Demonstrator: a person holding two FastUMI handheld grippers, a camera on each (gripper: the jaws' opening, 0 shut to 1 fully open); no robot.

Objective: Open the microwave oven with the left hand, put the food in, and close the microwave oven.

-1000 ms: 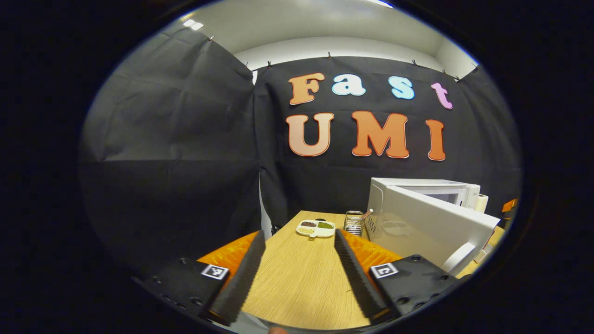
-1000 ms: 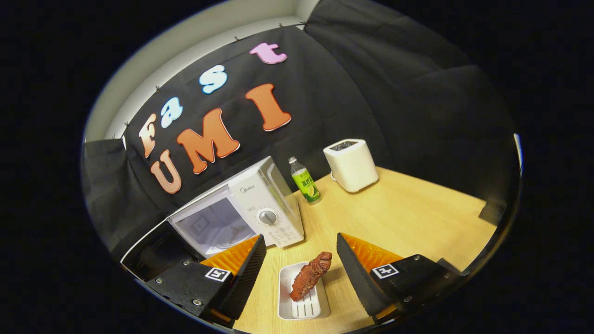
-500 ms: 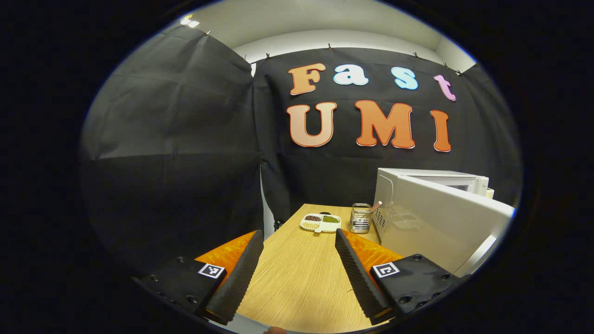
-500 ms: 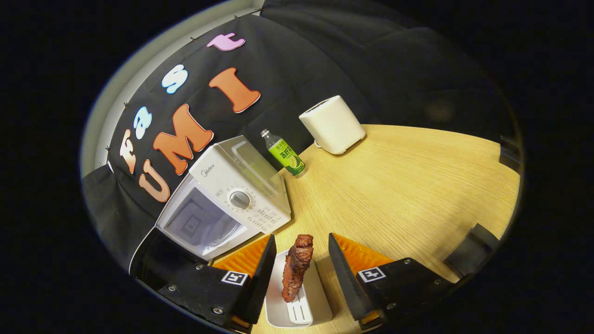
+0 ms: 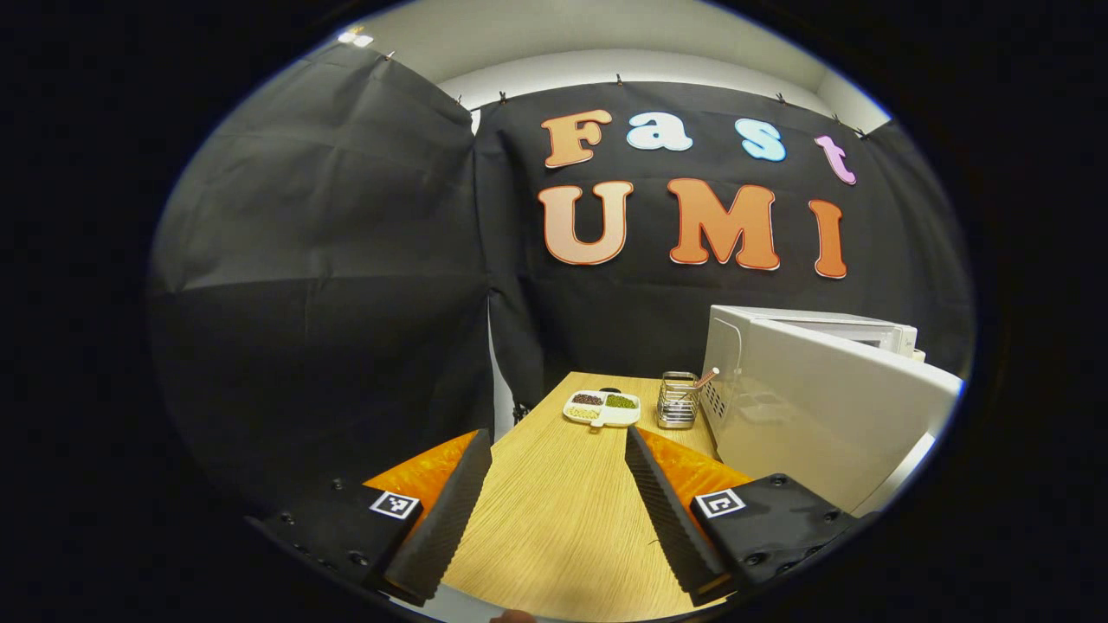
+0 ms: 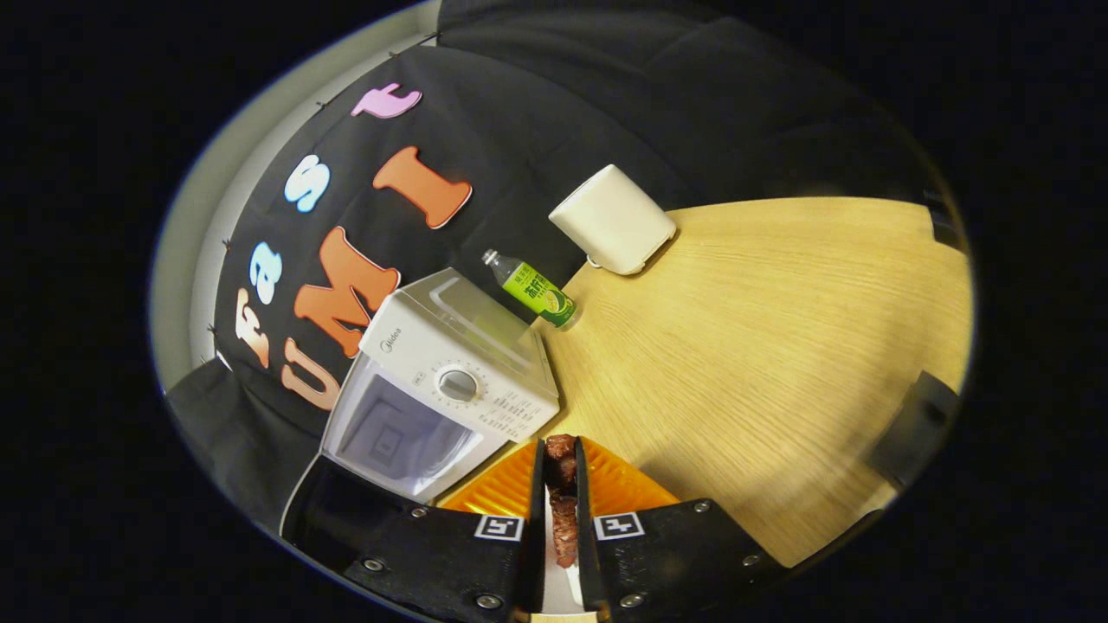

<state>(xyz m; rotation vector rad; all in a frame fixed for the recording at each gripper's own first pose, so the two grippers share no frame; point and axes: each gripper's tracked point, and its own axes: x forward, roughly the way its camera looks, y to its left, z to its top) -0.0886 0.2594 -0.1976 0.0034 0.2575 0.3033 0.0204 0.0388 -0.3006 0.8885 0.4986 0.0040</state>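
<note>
Looking over the wooden table (image 6: 762,346), I see the white microwave (image 6: 450,381) standing near its back edge, its door (image 5: 831,415) swung open and its cavity bare. Behind it I find a white toaster (image 6: 613,220), well apart from the oven, and a green-labelled bottle (image 6: 532,290) between the two. On the far side I make out a wire utensil holder (image 5: 677,401) just beside the oven and a divided dish (image 5: 602,408) next to that. My left gripper (image 5: 554,493) hangs over the tabletop, jaws wide apart. My right gripper (image 6: 561,519) has its jaws clamped on the brown piece of meat (image 6: 563,497), above a white tray (image 6: 554,597).
</note>
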